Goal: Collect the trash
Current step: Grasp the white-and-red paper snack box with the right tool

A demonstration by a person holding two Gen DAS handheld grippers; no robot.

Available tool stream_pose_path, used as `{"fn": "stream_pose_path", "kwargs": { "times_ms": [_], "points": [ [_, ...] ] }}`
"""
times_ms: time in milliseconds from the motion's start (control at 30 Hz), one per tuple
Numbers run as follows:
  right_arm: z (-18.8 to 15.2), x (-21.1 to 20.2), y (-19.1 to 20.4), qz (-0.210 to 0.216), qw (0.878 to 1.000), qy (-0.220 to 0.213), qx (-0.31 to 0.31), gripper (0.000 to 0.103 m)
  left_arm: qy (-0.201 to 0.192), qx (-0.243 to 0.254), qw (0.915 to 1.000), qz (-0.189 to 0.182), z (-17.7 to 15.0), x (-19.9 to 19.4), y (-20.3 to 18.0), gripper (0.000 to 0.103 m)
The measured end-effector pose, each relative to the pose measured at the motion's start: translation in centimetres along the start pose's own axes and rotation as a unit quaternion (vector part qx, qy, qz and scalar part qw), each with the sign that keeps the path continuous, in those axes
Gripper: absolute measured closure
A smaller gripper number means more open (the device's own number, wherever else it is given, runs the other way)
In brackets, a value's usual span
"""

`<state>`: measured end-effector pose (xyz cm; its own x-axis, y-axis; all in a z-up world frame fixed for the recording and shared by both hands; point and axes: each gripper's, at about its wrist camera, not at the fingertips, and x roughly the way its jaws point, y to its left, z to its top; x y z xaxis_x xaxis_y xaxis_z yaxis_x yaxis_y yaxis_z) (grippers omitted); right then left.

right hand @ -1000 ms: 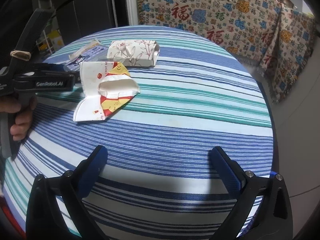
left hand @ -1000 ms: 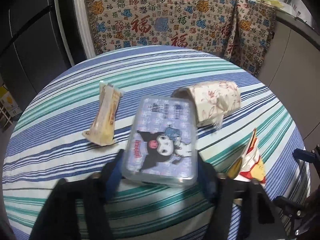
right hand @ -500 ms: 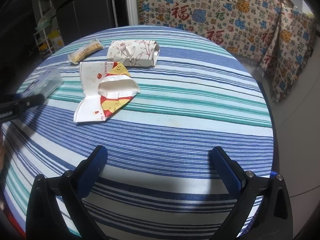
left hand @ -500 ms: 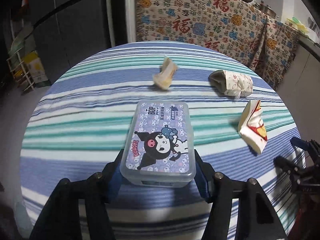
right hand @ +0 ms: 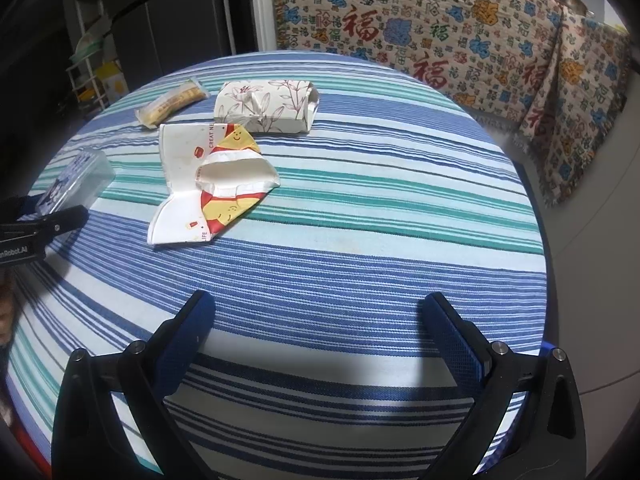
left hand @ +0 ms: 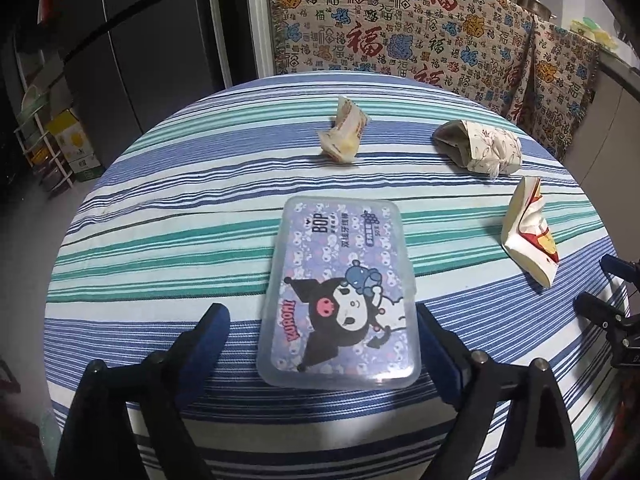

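Note:
A clear plastic box (left hand: 340,292) with a cartoon print lies flat on the striped tablecloth (left hand: 160,240). My left gripper (left hand: 320,312) straddles its near end, jaws opening; the left pad stands clear of the box and the right pad sits close by its edge. Farther back lie a yellow snack wrapper (left hand: 344,134), a floral tissue pack (left hand: 480,148) and a crushed paper cup (left hand: 528,232). My right gripper (right hand: 318,300) hovers open and empty over bare cloth. From there the cup (right hand: 212,184), the pack (right hand: 264,106), the wrapper (right hand: 172,104) and the box (right hand: 76,176) show ahead to the left.
The round table drops off on every side. A patterned blanket (left hand: 400,32) hangs over furniture behind it, with pans on top. A dark fridge (left hand: 140,40) and a wire rack with boxes (left hand: 60,144) stand to the left.
My left gripper carried the box toward the near left of the table, set it down and spread its jaws off it. The right gripper kept still.

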<state>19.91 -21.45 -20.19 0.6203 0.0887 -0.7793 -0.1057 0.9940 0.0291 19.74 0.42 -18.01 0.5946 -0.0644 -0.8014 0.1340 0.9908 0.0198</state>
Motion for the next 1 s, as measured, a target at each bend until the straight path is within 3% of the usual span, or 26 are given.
{"fn": "stream_pose_path", "kwargs": {
  "times_ms": [233,400,467,567,633,800,1000],
  "points": [
    [0.7,0.1,0.2,-0.012,1.000,-0.001,0.011,0.007,0.000,0.001,1.0000,0.000,0.0,-0.1,0.0,0.010],
    [3.2,1.9,2.5,-0.006,1.000,0.011,0.004,0.007,0.000,0.000,1.0000,0.001,0.0,-0.1,-0.1,0.009],
    [4.1,2.3,4.2,0.035,0.999,0.000,-0.013,0.011,0.000,0.000,1.0000,0.001,0.0,-0.1,0.0,0.009],
    [4.7,2.0,5.0,0.151,0.988,-0.009,-0.008,0.015,0.000,0.000,1.0000,0.000,0.0,-0.1,0.0,0.009],
    [4.9,1.5,4.6,0.171,0.985,-0.003,-0.018,0.015,0.000,0.000,1.0000,0.000,0.0,-0.1,0.1,0.009],
    [5.5,0.0,1.4,0.144,0.988,0.000,-0.059,0.012,0.000,0.001,1.0000,0.000,0.0,-0.1,0.1,0.009],
    [6.0,-0.2,-3.6,0.144,0.988,-0.026,0.041,0.012,0.000,0.000,1.0000,0.000,0.0,-0.1,0.1,0.009]
  ]
}}
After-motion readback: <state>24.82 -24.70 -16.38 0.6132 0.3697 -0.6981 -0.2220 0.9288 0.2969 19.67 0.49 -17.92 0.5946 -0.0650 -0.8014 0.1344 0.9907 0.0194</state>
